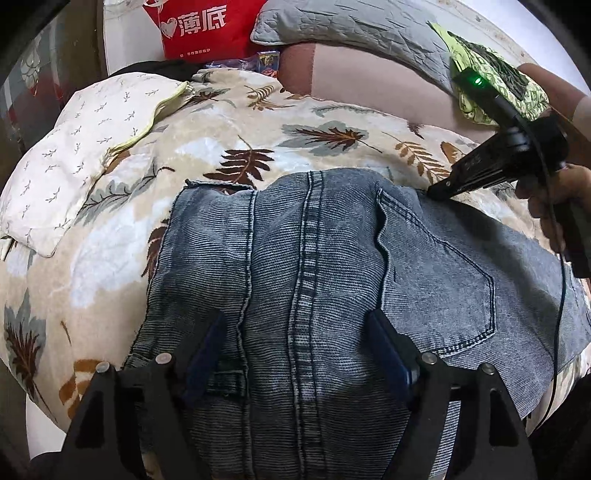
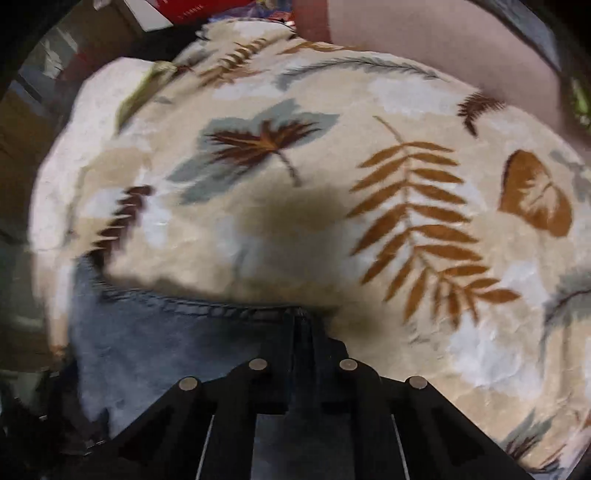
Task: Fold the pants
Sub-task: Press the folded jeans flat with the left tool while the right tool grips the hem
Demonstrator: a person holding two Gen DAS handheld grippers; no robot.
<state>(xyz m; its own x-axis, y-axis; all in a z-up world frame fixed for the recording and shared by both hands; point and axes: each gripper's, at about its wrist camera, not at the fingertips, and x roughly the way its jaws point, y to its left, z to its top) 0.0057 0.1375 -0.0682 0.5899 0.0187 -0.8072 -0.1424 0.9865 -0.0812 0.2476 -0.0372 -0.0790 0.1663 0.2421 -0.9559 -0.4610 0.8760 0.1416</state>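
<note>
Faded blue jeans (image 1: pixel 314 266) lie folded on a leaf-patterned blanket (image 1: pixel 229 122), back pocket and centre seam up. My left gripper (image 1: pixel 299 343) is open, its two fingers spread wide just above the near part of the jeans. My right gripper (image 1: pixel 437 192) shows in the left wrist view at the jeans' far right corner, jaws shut on the denim edge. In the right wrist view the right gripper (image 2: pixel 301 321) is closed on the stitched hem of the jeans (image 2: pixel 155 339), with the blanket (image 2: pixel 332 184) beyond.
A white pillow (image 1: pixel 66 158) lies at the left on the blanket. A red bag (image 1: pixel 201 27), a grey quilted pillow (image 1: pixel 351 29) and a green patterned cloth (image 1: pixel 498 77) sit at the back. A cable (image 1: pixel 559 314) hangs from the right gripper.
</note>
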